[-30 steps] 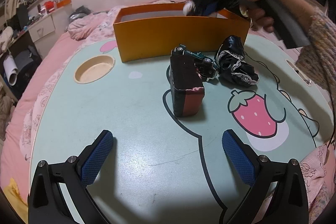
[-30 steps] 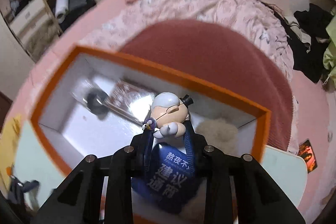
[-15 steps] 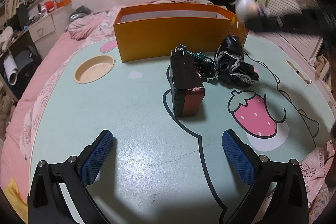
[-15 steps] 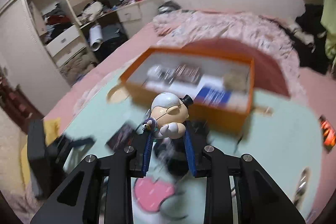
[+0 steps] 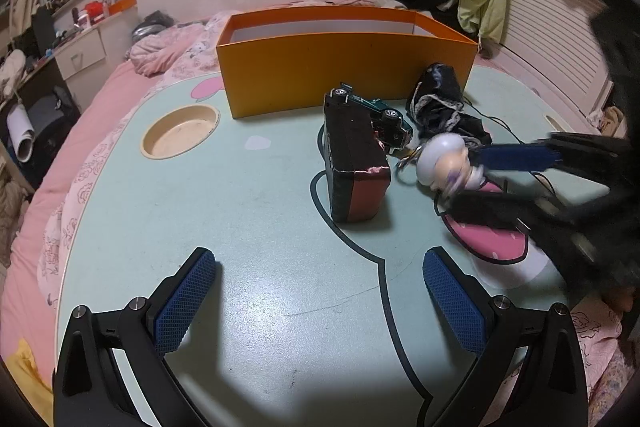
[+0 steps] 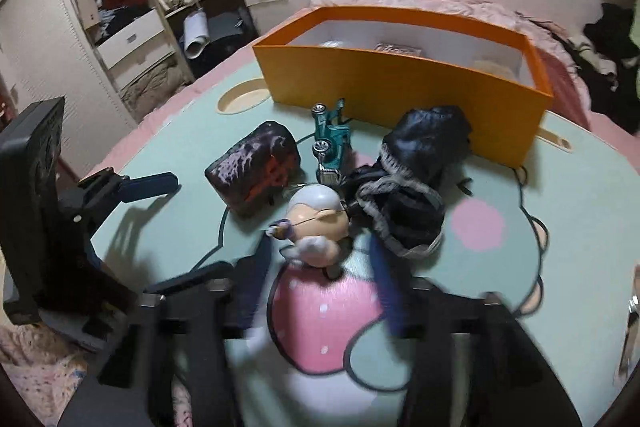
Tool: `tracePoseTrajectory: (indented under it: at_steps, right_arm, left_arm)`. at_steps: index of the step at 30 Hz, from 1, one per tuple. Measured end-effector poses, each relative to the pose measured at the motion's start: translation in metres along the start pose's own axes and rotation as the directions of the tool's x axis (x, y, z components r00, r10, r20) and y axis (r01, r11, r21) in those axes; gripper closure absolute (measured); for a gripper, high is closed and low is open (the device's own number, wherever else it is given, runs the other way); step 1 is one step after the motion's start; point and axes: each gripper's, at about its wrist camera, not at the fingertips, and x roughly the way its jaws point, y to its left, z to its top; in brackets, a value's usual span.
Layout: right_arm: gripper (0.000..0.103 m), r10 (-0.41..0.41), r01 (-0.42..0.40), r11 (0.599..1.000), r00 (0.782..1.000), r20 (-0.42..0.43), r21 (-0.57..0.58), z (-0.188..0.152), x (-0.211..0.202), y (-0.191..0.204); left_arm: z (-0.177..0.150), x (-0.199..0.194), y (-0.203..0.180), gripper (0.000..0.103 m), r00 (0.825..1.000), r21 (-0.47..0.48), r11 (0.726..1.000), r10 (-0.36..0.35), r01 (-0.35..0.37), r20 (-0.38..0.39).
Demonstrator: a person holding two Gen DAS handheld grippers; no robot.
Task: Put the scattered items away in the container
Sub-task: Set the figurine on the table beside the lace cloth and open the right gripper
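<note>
The orange box (image 5: 348, 67) stands at the back of the mint-green table (image 5: 240, 227). In front of it lie a dark red-and-black block (image 5: 356, 155), a teal toy car (image 5: 384, 119) on its side, and a black lace-trimmed cloth (image 5: 440, 103). My left gripper (image 5: 320, 299) hovers open near the table's front, empty. My right gripper (image 6: 320, 251) is blurred, low over the pink strawberry print, just short of the cloth (image 6: 412, 179). Its jaws are opening. A small bald figurine (image 6: 316, 223) sits at the fingertips, and the pads stand clear of it.
A round cup recess (image 5: 180, 135) is sunk into the table at the left. The box (image 6: 400, 83) holds several items. A pink bed (image 5: 100, 115) surrounds the table. Shelves and drawers (image 6: 132, 35) stand beyond, and clothes hang at the right.
My right gripper came from above the orange box down to the table beside the black cloth. Its jaws have spread, and the blue pouch it held is gone. The left gripper stayed put.
</note>
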Motion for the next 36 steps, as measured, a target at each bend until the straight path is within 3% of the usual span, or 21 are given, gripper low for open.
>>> tracePoseTrajectory:
  at_steps: [1,5,10,20,36]
  right_arm:
    - [0.027,-0.016,0.016,1.0,1.0,0.022,-0.005,-0.004,-0.006,0.002]
    - [0.027,-0.11,0.112,0.993,0.992,0.062,-0.026,-0.017,-0.022,0.009]
    - [0.026,-0.261,0.261,0.965,0.965,0.008,0.002,-0.032,-0.014,0.012]
    - [0.003,-0.233,0.233,0.972,0.973,-0.009,0.021,-0.03,-0.007,0.003]
    - [0.001,-0.229,0.23,0.973,0.973,-0.007,0.021,-0.037,-0.01,0.004]
  left_arm:
    - [0.0,0.0,0.0,0.0,1.0,0.0,1.0,0.0,0.0,0.0]
    - [0.0,0.0,0.0,0.0,1.0,0.001,1.0,-0.001,0.001,0.0]
    - [-0.001,0.0,0.0,0.0,1.0,0.004,1.0,-0.001,0.001,0.0]
    - [-0.002,0.002,0.001,0.0,1.0,0.004,1.0,0.001,-0.001,-0.001]
    - [0.001,0.0,0.0,0.0,1.0,0.003,1.0,0.018,-0.017,-0.011]
